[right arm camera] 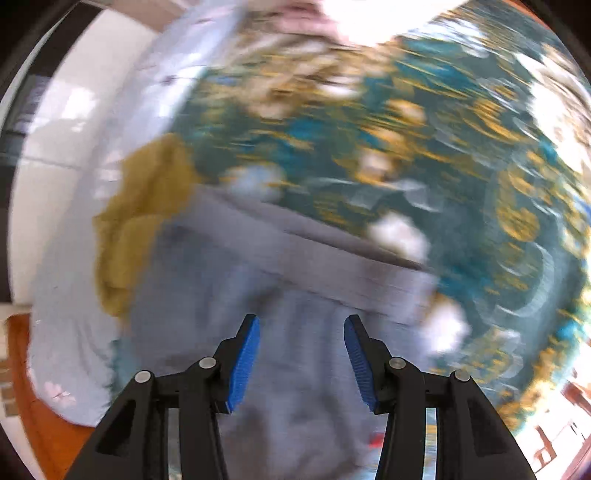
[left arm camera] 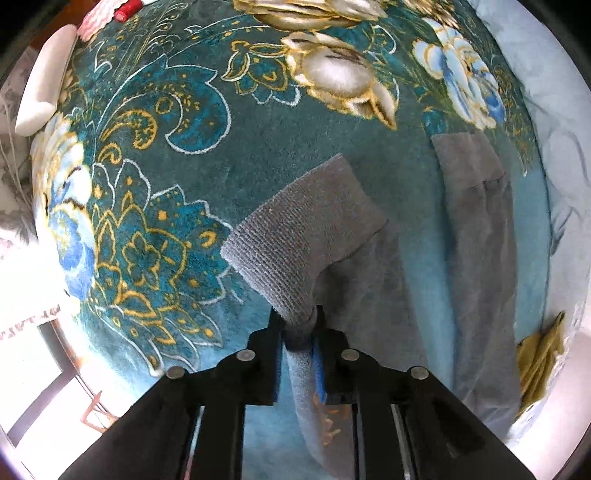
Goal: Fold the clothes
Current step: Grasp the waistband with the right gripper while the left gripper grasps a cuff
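The left tool (left arm camera: 300, 325) is clenched on a grey garment (left arm camera: 376, 295), its two fingers pinching a bunched bit of cloth just behind a ribbed cuff (left arm camera: 295, 236). The cuff fans out beyond the fingertips and hangs over a teal blanket (left arm camera: 177, 155) patterned with gold paisley and pale blue and white flowers. To the right of the grasped piece, a second long strip of the same grey cloth (left arm camera: 480, 229) lies flat on the blanket, running away from the camera. A rumpled mustard-yellow cloth (left arm camera: 539, 369) sits at the blanket's right edge, near that strip. A pale blue sheet (left arm camera: 554, 110) shows past the blanket on the right. At the far left edge lies a white pillow (left arm camera: 44, 85), with a small red thing (left arm camera: 127, 9) beyond it.

The right wrist view is heavily blurred. The right tool (right arm camera: 302, 328) is released, its blue-padded fingers (right arm camera: 245, 362) standing well apart with nothing between them. It hovers over the broad body of the grey garment (right arm camera: 295, 280), which is spread on the same teal blanket (right arm camera: 461, 184). The mustard-yellow cloth (right arm camera: 144, 214) lies at the garment's left edge, whether touching or overlapping it cannot be told through the blur. White floor tiles (right arm camera: 62, 147) show at the left.
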A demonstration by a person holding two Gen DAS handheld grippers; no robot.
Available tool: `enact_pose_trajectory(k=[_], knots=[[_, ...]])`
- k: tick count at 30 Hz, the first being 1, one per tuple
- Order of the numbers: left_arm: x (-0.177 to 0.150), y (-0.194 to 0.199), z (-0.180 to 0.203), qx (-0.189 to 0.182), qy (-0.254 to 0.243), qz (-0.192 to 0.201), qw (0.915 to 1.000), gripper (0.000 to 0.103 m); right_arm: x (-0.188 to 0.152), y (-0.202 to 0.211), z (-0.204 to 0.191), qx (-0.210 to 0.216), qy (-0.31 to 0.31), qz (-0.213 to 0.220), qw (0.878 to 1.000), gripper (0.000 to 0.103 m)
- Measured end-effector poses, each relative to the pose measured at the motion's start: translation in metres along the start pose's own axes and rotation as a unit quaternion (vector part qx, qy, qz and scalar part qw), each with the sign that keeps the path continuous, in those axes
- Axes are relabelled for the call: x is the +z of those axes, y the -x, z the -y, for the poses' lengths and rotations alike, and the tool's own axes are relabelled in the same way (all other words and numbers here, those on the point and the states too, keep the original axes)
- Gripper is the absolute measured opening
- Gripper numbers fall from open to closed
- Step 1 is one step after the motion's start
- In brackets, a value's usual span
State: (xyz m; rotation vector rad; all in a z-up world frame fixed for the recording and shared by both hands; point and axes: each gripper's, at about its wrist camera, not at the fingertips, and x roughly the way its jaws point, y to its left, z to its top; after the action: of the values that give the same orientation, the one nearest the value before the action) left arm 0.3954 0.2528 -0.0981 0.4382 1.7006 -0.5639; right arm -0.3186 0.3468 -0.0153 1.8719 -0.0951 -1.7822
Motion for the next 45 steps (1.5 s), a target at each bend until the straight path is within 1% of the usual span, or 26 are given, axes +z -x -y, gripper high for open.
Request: enact_pose_trajectory(k=[1, 2, 5, 9, 11, 15, 16, 17, 18, 21, 23, 25, 27, 28, 30, 32, 33, 35, 36, 37, 38, 39, 42, 45], knots=[[0.0, 0.004, 0.003, 0.0, 0.009, 0.006, 0.9999, 0.039, 0.004, -0.004, -0.016, 0.016, 0.004, -0.007, 1.0, 0.051], [0.001, 0.009, 0.005, -0.002, 0.018, 0.011, 0.9998, 0.042, 0.008, -0.007, -0.033, 0.032, 0.008, -0.014, 0.999, 0.051], [0.009, 0.021, 0.027, -0.023, 0.025, 0.019, 0.9992, 0.042, 0.012, -0.027, -0.082, 0.064, 0.011, -0.039, 0.997, 0.051], [0.041, 0.036, 0.079, -0.066, 0.014, 0.027, 0.9973, 0.043, 0.011, -0.053, -0.122, 0.075, -0.008, -0.067, 0.995, 0.051], [0.054, 0.035, 0.106, -0.099, 0.021, 0.015, 0.9947, 0.044, 0.011, -0.068, -0.136, 0.072, -0.027, -0.079, 0.994, 0.051], [0.077, 0.026, 0.155, -0.158, 0.047, -0.02, 0.9861, 0.044, 0.018, -0.087, -0.146, 0.062, -0.061, -0.082, 0.993, 0.051], [0.081, 0.02, 0.168, -0.164, 0.05, -0.028, 0.9847, 0.044, 0.021, -0.092, -0.148, 0.055, -0.068, -0.082, 0.993, 0.051], [0.085, 0.013, 0.182, -0.169, 0.053, -0.035, 0.9837, 0.044, 0.024, -0.097, -0.15, 0.048, -0.075, -0.083, 0.993, 0.051], [0.09, 0.003, 0.198, -0.162, 0.048, -0.042, 0.9847, 0.044, 0.027, -0.102, -0.151, 0.041, -0.081, -0.084, 0.992, 0.051], [0.1, -0.02, 0.226, -0.12, 0.035, -0.052, 0.9908, 0.044, 0.032, -0.117, -0.154, 0.003, -0.088, -0.09, 0.992, 0.05], [0.109, -0.037, 0.24, -0.102, 0.037, -0.06, 0.9922, 0.044, 0.033, -0.123, -0.152, -0.016, -0.097, -0.094, 0.991, 0.047], [0.117, -0.051, 0.247, -0.091, 0.049, -0.066, 0.9925, 0.044, 0.034, -0.13, -0.149, -0.033, -0.107, -0.099, 0.989, 0.042], [0.123, -0.062, 0.251, -0.081, 0.061, -0.071, 0.9924, 0.044, 0.035, -0.134, -0.148, -0.039, -0.113, -0.103, 0.987, 0.034], [0.125, -0.066, 0.252, -0.075, 0.067, -0.073, 0.9923, 0.044, 0.035, -0.136, -0.149, -0.042, -0.111, -0.105, 0.987, 0.033], [0.128, -0.071, 0.253, -0.07, 0.079, -0.076, 0.9915, 0.044, 0.037, -0.138, -0.153, -0.048, -0.098, -0.107, 0.988, 0.026], [0.13, -0.074, 0.254, -0.061, 0.088, -0.077, 0.9913, 0.043, 0.038, -0.139, -0.158, -0.051, -0.083, -0.109, 0.989, 0.023], [0.131, -0.074, 0.255, -0.055, 0.09, -0.077, 0.9914, 0.04, 0.038, -0.139, -0.16, -0.053, -0.077, -0.109, 0.99, 0.021], [0.131, -0.074, 0.256, -0.034, 0.085, -0.079, 0.9926, 0.021, 0.038, -0.139, -0.163, -0.053, -0.067, -0.111, 0.99, 0.018], [0.131, -0.073, 0.256, -0.027, 0.081, -0.079, 0.9932, 0.015, 0.038, -0.137, -0.164, -0.051, -0.065, -0.111, 0.99, 0.016], [0.131, -0.071, 0.255, -0.029, 0.078, -0.078, 0.9935, 0.006, 0.038, -0.135, -0.165, -0.049, -0.062, -0.111, 0.991, 0.016], [0.13, -0.069, 0.253, -0.034, 0.075, -0.076, 0.9938, 0.006, 0.038, -0.133, -0.166, -0.046, -0.059, -0.111, 0.991, 0.014], [0.128, -0.063, 0.25, -0.046, 0.072, -0.074, 0.9936, 0.006, 0.037, -0.13, -0.166, -0.043, -0.057, -0.11, 0.991, 0.013], [0.12, -0.043, 0.237, -0.089, 0.063, -0.069, 0.9916, 0.005, 0.033, -0.115, -0.164, -0.029, -0.046, -0.103, 0.993, 0.012], [0.107, -0.016, 0.214, -0.136, 0.04, -0.062, 0.9879, 0.005, 0.023, -0.095, -0.158, -0.012, -0.035, -0.093, 0.995, 0.011]])
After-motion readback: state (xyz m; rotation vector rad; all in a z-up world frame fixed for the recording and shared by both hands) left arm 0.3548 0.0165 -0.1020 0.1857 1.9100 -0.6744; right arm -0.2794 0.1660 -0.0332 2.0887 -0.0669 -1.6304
